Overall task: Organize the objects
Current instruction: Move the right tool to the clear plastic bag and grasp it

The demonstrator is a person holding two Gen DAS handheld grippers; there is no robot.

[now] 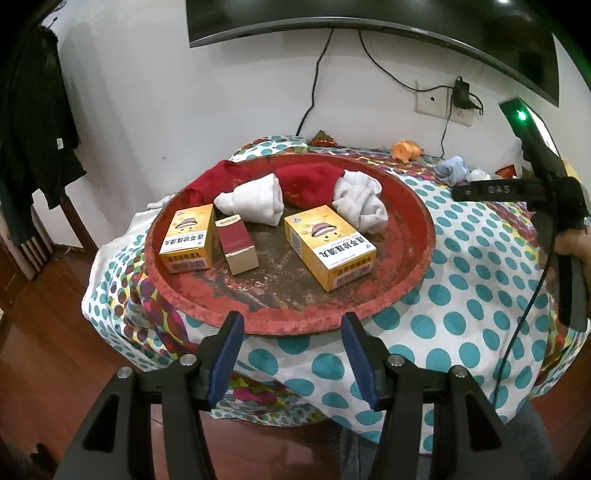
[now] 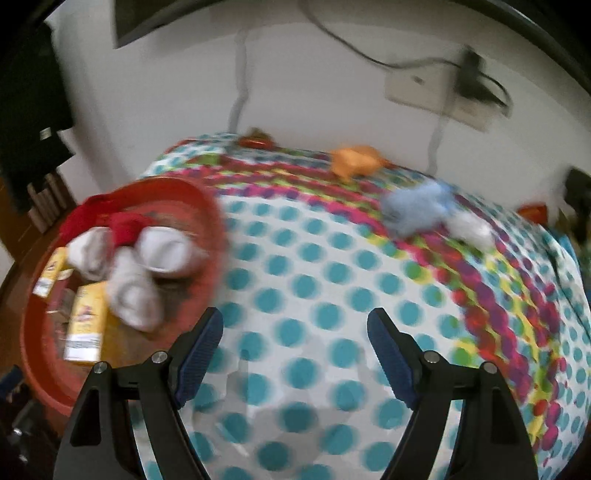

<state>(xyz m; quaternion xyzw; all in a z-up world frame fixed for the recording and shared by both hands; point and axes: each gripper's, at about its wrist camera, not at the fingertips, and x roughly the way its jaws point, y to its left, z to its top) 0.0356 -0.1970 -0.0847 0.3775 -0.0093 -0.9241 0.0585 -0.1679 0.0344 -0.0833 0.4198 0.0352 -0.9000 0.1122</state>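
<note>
A round red tray on the dotted tablecloth holds two yellow boxes, a small dark red box, rolled white socks and red socks. My left gripper hovers open over the tray's near rim, nothing between its fingers. In the blurred right wrist view, my right gripper stands open and empty over the bare cloth, right of the tray. Further back lie a blue sock, a white sock and an orange toy.
A dark screen hangs on the wall with cables running to a socket. Dark clothes hang at the left. The table's cloth drapes over the edge above a wooden floor. A hand with the right tool shows at the right.
</note>
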